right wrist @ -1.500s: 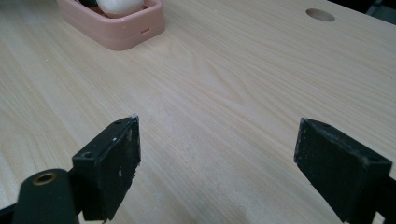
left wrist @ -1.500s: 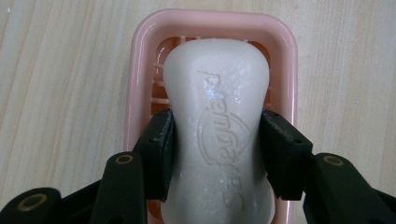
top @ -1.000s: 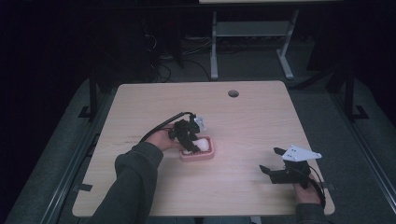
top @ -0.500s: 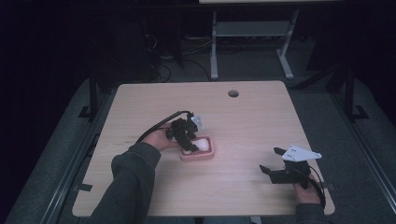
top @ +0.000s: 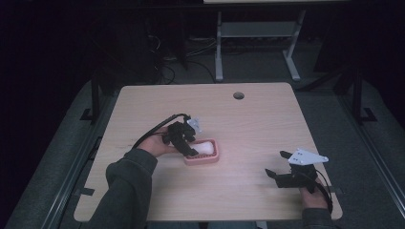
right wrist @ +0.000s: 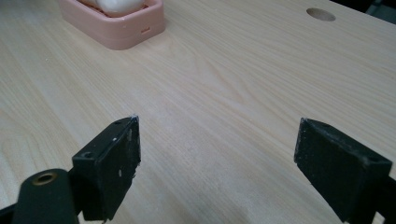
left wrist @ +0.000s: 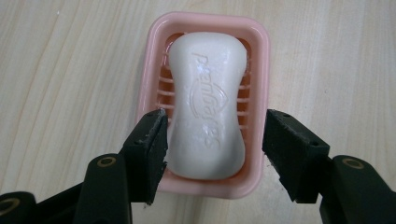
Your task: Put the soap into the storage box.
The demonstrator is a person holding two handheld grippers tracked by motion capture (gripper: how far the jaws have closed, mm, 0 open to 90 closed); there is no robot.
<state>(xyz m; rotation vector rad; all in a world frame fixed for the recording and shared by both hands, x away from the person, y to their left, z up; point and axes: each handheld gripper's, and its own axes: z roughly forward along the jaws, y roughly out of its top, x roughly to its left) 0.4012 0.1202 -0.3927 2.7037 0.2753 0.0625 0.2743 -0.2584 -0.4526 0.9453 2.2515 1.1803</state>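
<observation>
A white bar of soap [left wrist: 208, 102] lies in a pink soap dish [left wrist: 261, 56] near the middle of the wooden table [top: 258, 119]. My left gripper [left wrist: 215, 119] hovers over the dish's near end with a jaw on either side of the soap. Its jaws have just been opening; the right pad stands clear of the soap and the left pad sits just beside it. In the high view the left gripper [top: 190, 150] is at the left end of the dish [top: 203, 160]. My right gripper [top: 275, 163] rests open near the table's front right, holding nothing.
A round cable hole [top: 238, 95] sits near the table's far edge. The right gripper view looks across bare wood [right wrist: 224, 84] toward the dish [right wrist: 126, 30]. A metal frame [top: 258, 33] stands on the dark floor behind the table.
The left hand has drawn back a little to the left and up from the dish. The soap stays in the dish. The right hand has not moved.
</observation>
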